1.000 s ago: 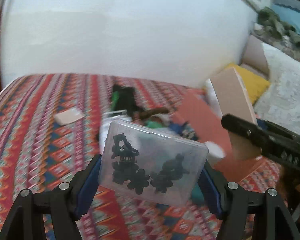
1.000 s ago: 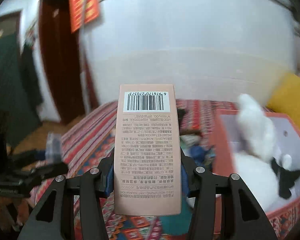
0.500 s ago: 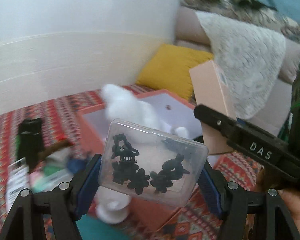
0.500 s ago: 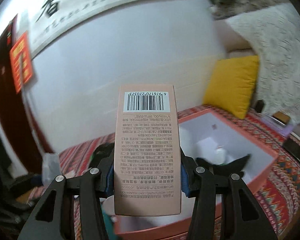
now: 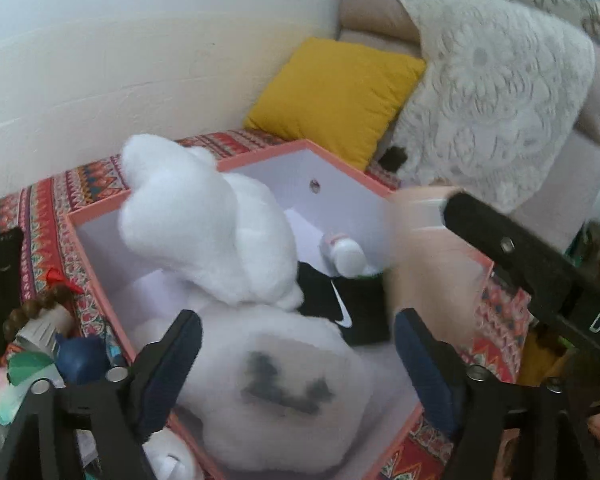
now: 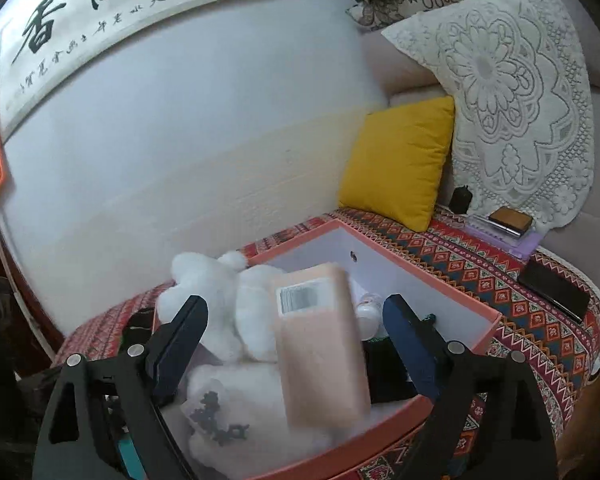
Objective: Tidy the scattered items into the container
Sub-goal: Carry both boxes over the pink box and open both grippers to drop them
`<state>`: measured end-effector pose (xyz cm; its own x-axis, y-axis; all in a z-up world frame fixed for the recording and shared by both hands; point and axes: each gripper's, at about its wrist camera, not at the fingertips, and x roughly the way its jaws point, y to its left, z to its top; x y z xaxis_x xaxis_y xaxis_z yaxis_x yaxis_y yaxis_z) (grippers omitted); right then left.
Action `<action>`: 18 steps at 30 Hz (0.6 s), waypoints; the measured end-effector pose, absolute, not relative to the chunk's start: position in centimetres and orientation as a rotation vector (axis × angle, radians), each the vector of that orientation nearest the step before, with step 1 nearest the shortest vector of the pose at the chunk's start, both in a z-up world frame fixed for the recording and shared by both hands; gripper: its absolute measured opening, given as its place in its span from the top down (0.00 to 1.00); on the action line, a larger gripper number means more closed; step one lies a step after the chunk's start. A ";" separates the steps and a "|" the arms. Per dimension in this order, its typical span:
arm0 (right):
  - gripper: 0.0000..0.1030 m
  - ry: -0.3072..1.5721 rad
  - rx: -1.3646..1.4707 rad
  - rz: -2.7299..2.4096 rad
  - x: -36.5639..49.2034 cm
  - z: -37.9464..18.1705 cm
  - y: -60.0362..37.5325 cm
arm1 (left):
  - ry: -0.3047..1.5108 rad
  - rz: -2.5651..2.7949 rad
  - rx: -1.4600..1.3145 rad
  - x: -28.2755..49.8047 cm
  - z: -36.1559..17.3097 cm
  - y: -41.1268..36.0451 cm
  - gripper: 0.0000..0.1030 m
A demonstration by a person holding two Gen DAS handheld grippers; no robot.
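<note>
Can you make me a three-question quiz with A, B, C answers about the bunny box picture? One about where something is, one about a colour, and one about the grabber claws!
1. Where is the white plush toy?
A. On the cushion
B. Inside the pink box
C. On the floor

2. What colour is the cushion against the wall?
A. Yellow
B. Green
C. Purple

3. How are the left gripper and right gripper?
A. Both squeezing something
B. Only one open
C. Both open, holding nothing

Answers:
1 B, the toy sits within the box walls.
2 A, it is plainly yellow.
3 C, the jaws stand wide, and the clear case and peach carton are blurred, apart from the pads, over the box.
</note>
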<state>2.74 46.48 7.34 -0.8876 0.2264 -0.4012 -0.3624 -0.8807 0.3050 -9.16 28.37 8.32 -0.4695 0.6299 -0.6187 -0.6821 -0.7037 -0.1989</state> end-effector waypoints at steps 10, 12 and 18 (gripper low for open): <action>0.10 0.455 -0.612 2.873 1.9 6.8 40.7 | -0.053 2.350 -0.941 -10.0 6.9 15.7 0.16; 0.10 0.380 -0.669 2.969 1.3 6.7 37.6 | -0.066 2.408 -0.976 -8.9 5.2 11.7 0.16; 0.10 0.045 -0.863 3.196 -0.5 5.3 26.9 | -0.087 2.525 -1.151 -7.3 0.0 2.1 0.16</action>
